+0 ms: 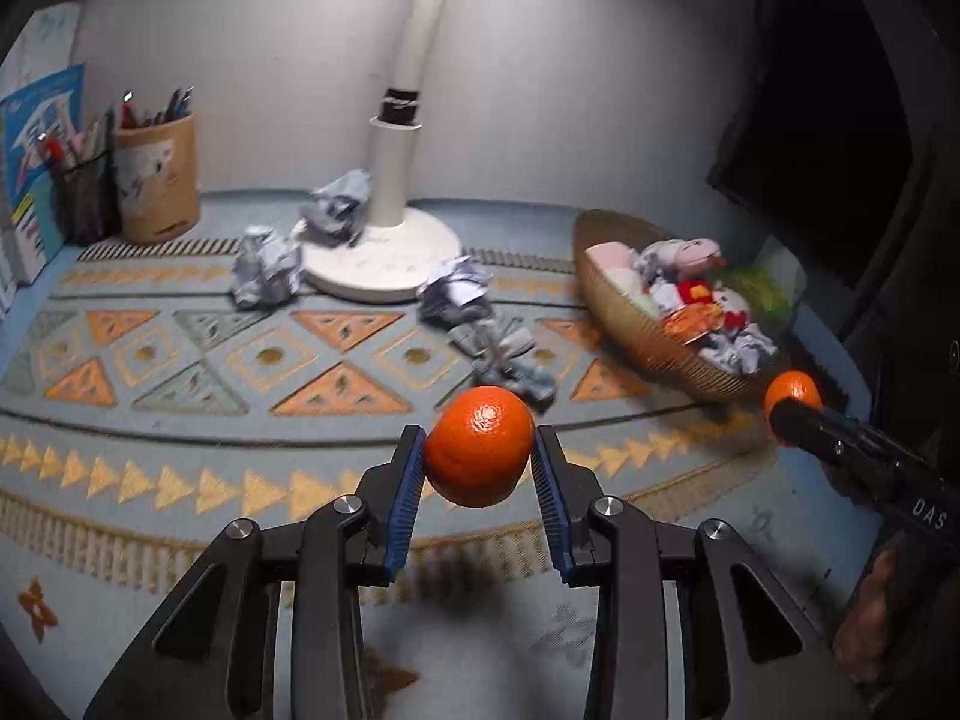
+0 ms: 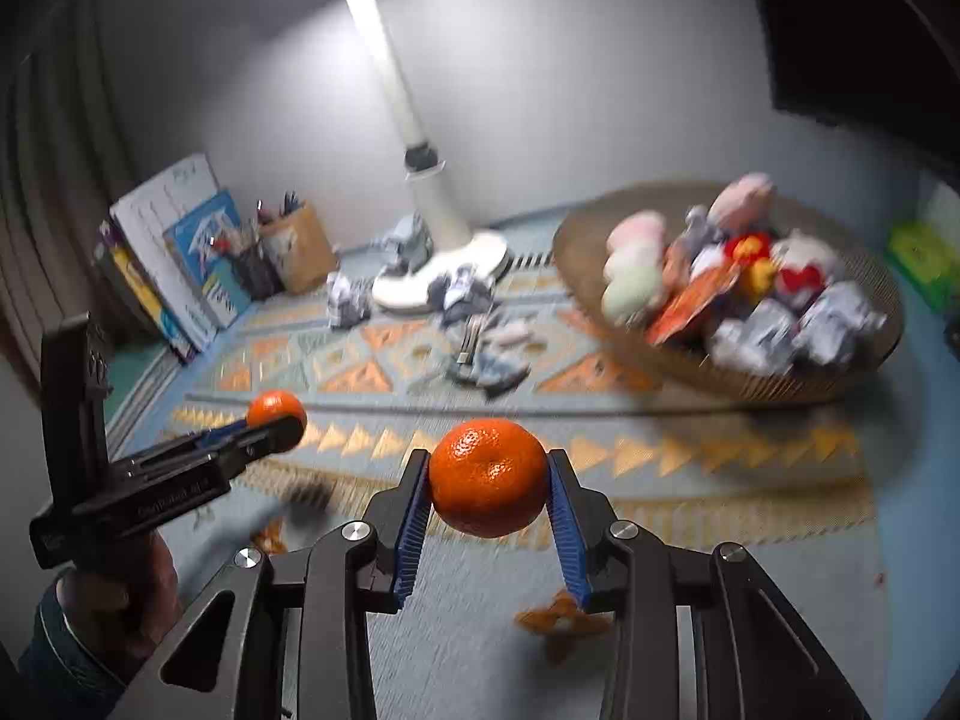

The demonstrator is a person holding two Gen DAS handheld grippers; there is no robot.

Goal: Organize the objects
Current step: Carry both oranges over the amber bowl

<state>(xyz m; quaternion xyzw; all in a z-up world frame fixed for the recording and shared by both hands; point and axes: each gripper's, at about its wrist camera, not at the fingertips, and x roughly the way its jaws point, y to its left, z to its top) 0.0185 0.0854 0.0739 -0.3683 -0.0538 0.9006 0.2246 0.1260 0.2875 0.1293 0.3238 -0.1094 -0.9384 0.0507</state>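
Observation:
My left gripper (image 1: 478, 447) is shut on an orange mandarin (image 1: 480, 447) and holds it above the patterned cloth. My right gripper (image 2: 487, 477) is shut on a second mandarin (image 2: 487, 477), also in the air. Each gripper shows in the other's view: the right one with its mandarin (image 1: 792, 393) near the basket's front edge, the left one with its mandarin (image 2: 275, 409) at the left. A woven basket (image 1: 624, 324) (image 2: 576, 264) at the right holds plush toys, packets and crumpled paper. Crumpled paper balls (image 1: 267, 267) (image 2: 465, 294) lie around the lamp base.
A white desk lamp (image 1: 384, 264) (image 2: 438, 270) stands at the back centre. Pen holders (image 1: 159, 180) (image 2: 297, 246) and books (image 1: 36, 168) (image 2: 180, 252) stand at the back left. A dark monitor (image 1: 840, 138) is at the right. A green object (image 2: 921, 252) lies beyond the basket.

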